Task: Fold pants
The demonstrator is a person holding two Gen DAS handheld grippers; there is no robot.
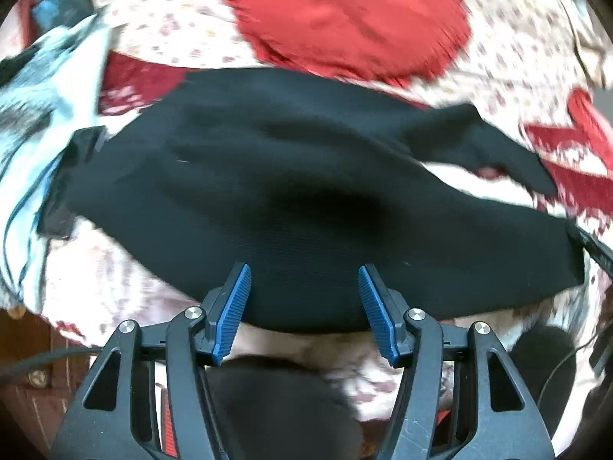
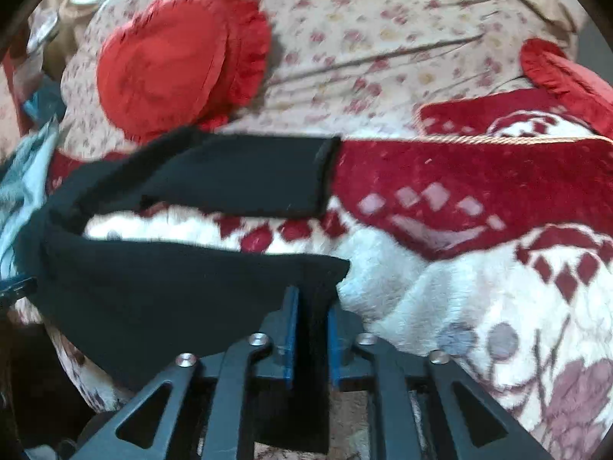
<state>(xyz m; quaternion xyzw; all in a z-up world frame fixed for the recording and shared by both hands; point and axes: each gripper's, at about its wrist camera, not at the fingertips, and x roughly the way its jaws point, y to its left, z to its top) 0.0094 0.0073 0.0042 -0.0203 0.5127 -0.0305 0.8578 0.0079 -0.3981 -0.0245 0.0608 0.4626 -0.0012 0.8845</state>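
The black pants [image 1: 291, 176] lie spread across a patterned blanket on a bed. My left gripper [image 1: 304, 280] hovers over their near edge, jaws wide open, with nothing pinched between the blue pads [image 1: 233, 306]. In the right wrist view one pant leg [image 2: 237, 176] lies flat farther back with its hem to the right. The nearer pant leg [image 2: 164, 291] runs down to my right gripper [image 2: 312, 299]. Its jaws stand narrow, and the black fabric of the leg end fills the gap from pad to pad.
A red and white blanket [image 2: 479, 191] covers the bed under the pants, over a floral sheet [image 2: 364, 27]. A round red cushion [image 2: 168, 65] lies behind the pants, and another red cushion [image 2: 567, 76] sits at the far right. Light blue cloth [image 1: 42, 88] is piled at the left.
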